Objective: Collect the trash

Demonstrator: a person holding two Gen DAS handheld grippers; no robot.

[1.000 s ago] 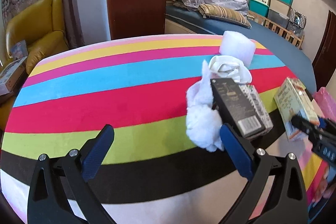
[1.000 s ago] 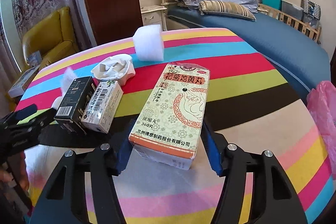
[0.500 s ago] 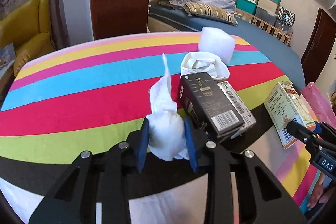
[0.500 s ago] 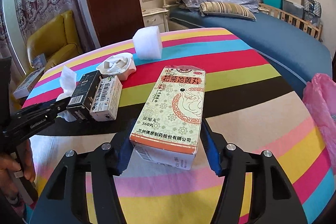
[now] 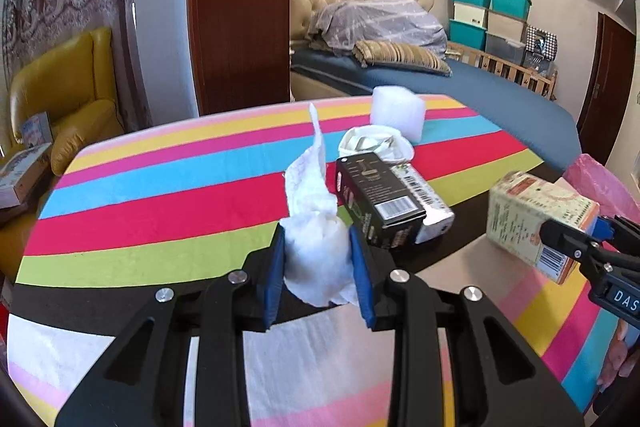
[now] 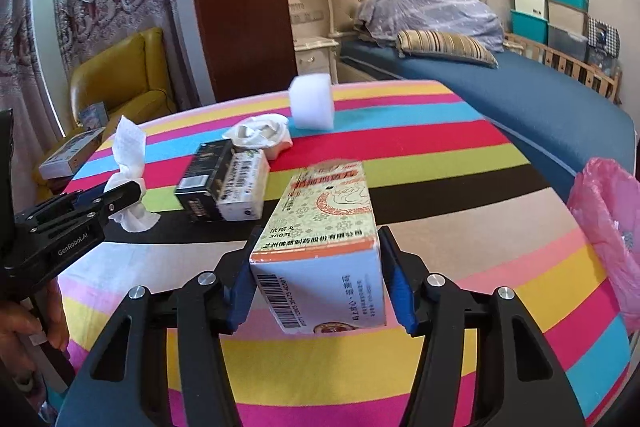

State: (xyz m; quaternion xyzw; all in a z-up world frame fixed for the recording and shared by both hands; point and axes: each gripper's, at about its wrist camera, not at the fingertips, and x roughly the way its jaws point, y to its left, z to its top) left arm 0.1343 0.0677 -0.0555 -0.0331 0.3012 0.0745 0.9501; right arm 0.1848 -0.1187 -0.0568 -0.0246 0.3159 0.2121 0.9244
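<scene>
Both claws loaded, the pickup step is done and the carry to the bag comes next.
Left claw (image 5: 318,267) pinches the crumpled tissue (image 5: 316,247); right claw (image 6: 322,291) clamps the medicine box (image 6: 324,239) tilted off the striped counter (image 6: 460,163). Each load probably needs moving to the pink bag (image 6: 608,227), whose side shows best from the right wrist.

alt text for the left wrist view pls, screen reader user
The left gripper is shut on a crumpled white tissue above a rainbow-striped tablecloth. Behind it lie a black box, a white box, a foam block and a crumpled wrapper; at right, the right gripper holds a medicine box.
</scene>
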